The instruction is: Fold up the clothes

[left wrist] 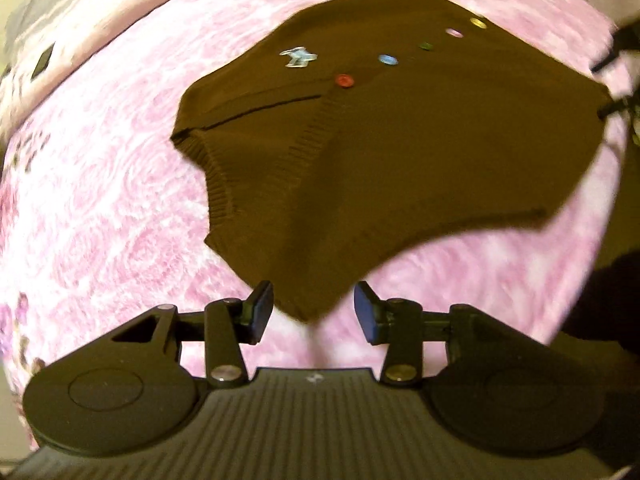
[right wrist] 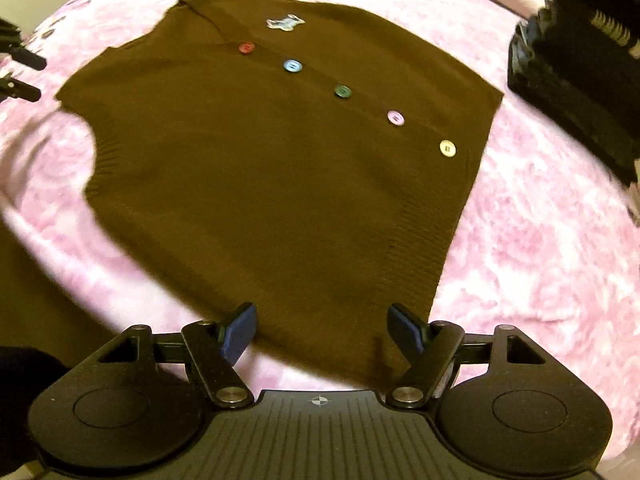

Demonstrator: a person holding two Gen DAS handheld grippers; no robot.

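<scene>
A brown knit vest (left wrist: pixel 380 152) (right wrist: pixel 260 168) lies flat on a pink flowered bedspread (left wrist: pixel 100 200) (right wrist: pixel 540 260). It has a row of coloured buttons (right wrist: pixel 342 91) and a small pale patch (right wrist: pixel 285 23) on the chest. My left gripper (left wrist: pixel 314 310) is open, and a near corner of the vest lies between its blue pads (left wrist: pixel 260 312). My right gripper (right wrist: pixel 322 334) is open too, its pads (right wrist: pixel 240 334) on either side of the vest's near edge by the ribbed hem. Neither gripper holds the cloth.
A black ridged object (right wrist: pixel 580 64) sits on the bed at the far right, close to the vest's hem corner. A small dark rectangle (left wrist: pixel 42 62) lies at the bed's far left. A dark sleeve (right wrist: pixel 20 380) shows at the lower left.
</scene>
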